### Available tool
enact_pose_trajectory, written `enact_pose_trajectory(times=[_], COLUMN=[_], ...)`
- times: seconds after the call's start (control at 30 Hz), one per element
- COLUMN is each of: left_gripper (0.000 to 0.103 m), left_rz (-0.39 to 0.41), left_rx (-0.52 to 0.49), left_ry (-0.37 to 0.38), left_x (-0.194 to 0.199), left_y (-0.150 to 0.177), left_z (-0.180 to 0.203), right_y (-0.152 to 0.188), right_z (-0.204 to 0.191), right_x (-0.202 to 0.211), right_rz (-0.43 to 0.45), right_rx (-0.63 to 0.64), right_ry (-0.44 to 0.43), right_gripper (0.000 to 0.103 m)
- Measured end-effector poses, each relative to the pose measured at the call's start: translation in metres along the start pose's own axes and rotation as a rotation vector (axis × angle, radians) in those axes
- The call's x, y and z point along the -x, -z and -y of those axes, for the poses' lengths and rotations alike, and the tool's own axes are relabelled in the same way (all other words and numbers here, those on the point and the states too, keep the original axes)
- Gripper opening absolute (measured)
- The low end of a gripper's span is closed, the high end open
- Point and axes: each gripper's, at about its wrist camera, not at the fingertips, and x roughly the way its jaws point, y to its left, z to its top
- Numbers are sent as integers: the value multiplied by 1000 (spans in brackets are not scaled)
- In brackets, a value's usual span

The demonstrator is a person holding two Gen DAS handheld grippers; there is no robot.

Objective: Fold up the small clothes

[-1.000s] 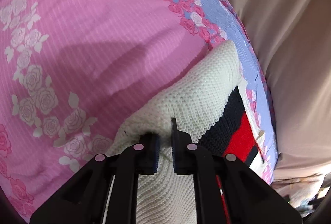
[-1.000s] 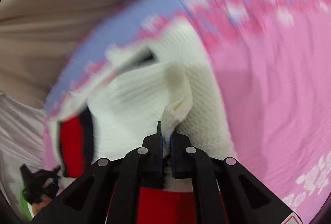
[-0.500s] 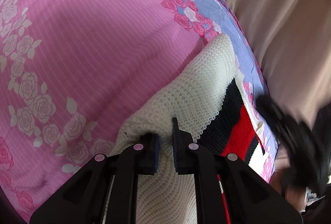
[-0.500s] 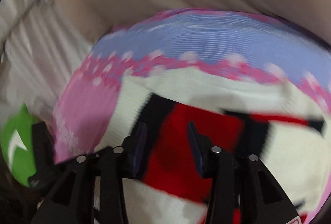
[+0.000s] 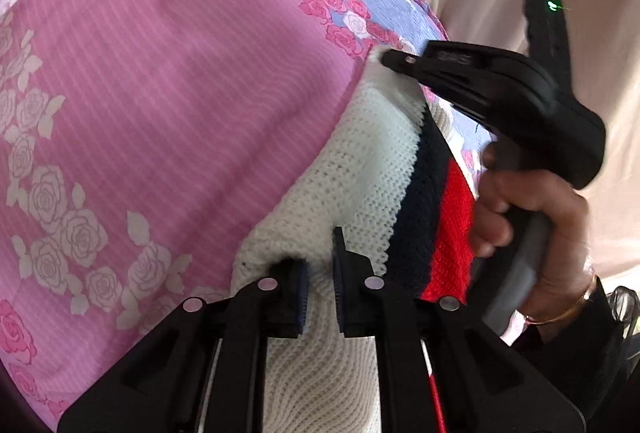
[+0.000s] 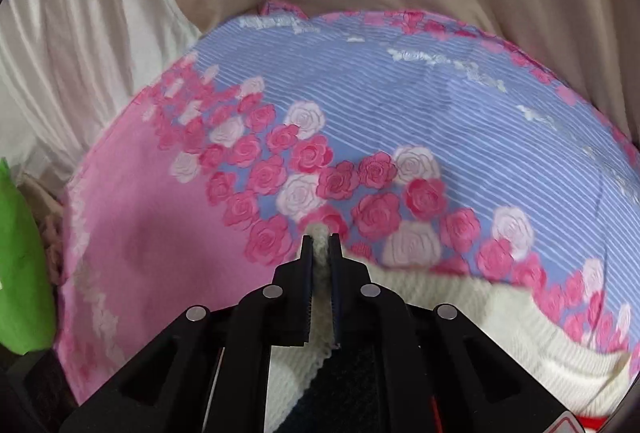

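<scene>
My left gripper (image 5: 319, 287) is pinched nearly closed on the near edge of the cream knit sweater (image 5: 360, 169), which lies on the pink rose-patterned bedsheet (image 5: 160, 93). My right gripper (image 6: 321, 273), its jaws having just closed, clamps the sweater's far corner over the sheet's blue rose border. My right hand (image 5: 532, 217) grips its handle beside the sweater's navy and red stripes.

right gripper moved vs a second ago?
Yes. The right gripper left the sweater's folded middle and now pinches its far corner at the rose border of the bedsheet, its fingers just closed on knit.
</scene>
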Motion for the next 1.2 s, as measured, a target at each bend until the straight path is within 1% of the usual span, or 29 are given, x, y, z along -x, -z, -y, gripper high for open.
enact_pose_trajectory(times=[0.07, 0.13, 0.17, 0.2, 0.23, 0.3, 0.33, 0.37, 0.4, 0.43, 0.47, 0.5, 0.57, 0.63, 0.67, 0.7, 0.73, 0.77, 0.83, 0.87, 0.93, 0.97, 1.0, 1.03, 1.07, 1.1, 1.13, 1.17, 1.2], left_gripper=[11, 11, 12, 12, 17, 25, 34, 37, 37, 37, 37, 37, 37, 37, 37, 37, 37, 36, 35, 34, 34, 33, 33, 33, 33, 34, 34, 36, 39], left_rz=[4, 1, 0, 2, 12, 22, 24, 32, 46, 49, 50, 59, 71, 68, 63, 59, 55, 53, 47, 46, 48, 50, 47, 44, 39, 31, 26, 25, 19], left_rx=[-21, -23, -16, -11, -6, -1, -2, -3, -6, -13, -19, -25, -33, -46, -60, -68, -80, -87, -114, -130, -168, -184, -204, -213, -218, -218, -218, -221, -234], left_ry=[-23, -38, -38, -34, -29, -24, -29, -44, -62, -67, -79, -90, -116, -144, -161, -168, -174, -176, -178, -183, -197, -208, -222, -227, -228, -226, -221, -215, -207], left_x=[0, 1, 4, 8, 14, 24, 28, 31, 33, 33, 31, 29, 25, 21, 19, 20, 21, 22, 22, 21, 19, 18, 16, 16, 17, 20, 27, 34, 44], left_y=[0, 0, 1, 2, 4, 10, 13, 16, 20, 23, 25, 26, 25, 24, 24, 24, 24, 24, 24, 24, 25, 25, 25, 25, 25, 26, 28, 32, 38], left_z=[4, 6, 6, 6, 5, 4, 3, 2, 1, 1, 1, 2, 8, 12, 15, 15, 16, 14, 13, 13, 15, 17, 19, 20, 20, 20, 18, 16, 13], right_y=[-6, -8, -4, 4, 14, 57, 92, 128, 161, 190, 229, 254, 284, 292, 292, 290, 286, 280, 273, 274, 284, 294, 303, 306, 306, 305, 307, 311, 318], right_z=[-5, -1, 3, 9, 16, 45, 68, 91, 113, 132, 156, 174, 198, 210, 211, 209, 208, 207, 205, 208, 221, 230, 232, 230, 229, 227, 223, 216, 211], right_x=[-9, 2, 21, 46, 66, 117, 142, 158, 169, 177, 185, 187, 181, 168, 160, 160, 160, 166, 189, 195, 190, 172, 164, 168, 174, 185, 196, 216, 229], right_rz=[16, 20, 56, 114, 163, 237, 268, 281, 281, 275, 259, 242, 188, 138, 137, 161, 166, 191, 268, 278, 239, 164, 169, 191, 183, 205, 236, 284, 312], right_rx=[-12, -57, -90, -121, -142, -231, -310, -391, -471, -548, -662, -730, -799, -801, -801, -791, -775, -776, -760, -757, -787, -802, -794, -791, -815, -847, -857, -854, -855], right_ry=[1, -16, -35, -65, -75, -53, -25, -8, 15, 47, 102, 124, 163, 198, 184, 186, 171, 138, 168, 190, 223, 237, 216, 216, 198, 171, 160, 154, 154], right_gripper=[7, 8, 9, 10, 11, 26, 35, 37, 37, 37, 40, 40, 40, 41, 41, 39, 11, 8, 8, 8, 8, 8, 8, 8, 12, 17, 19, 20, 23])
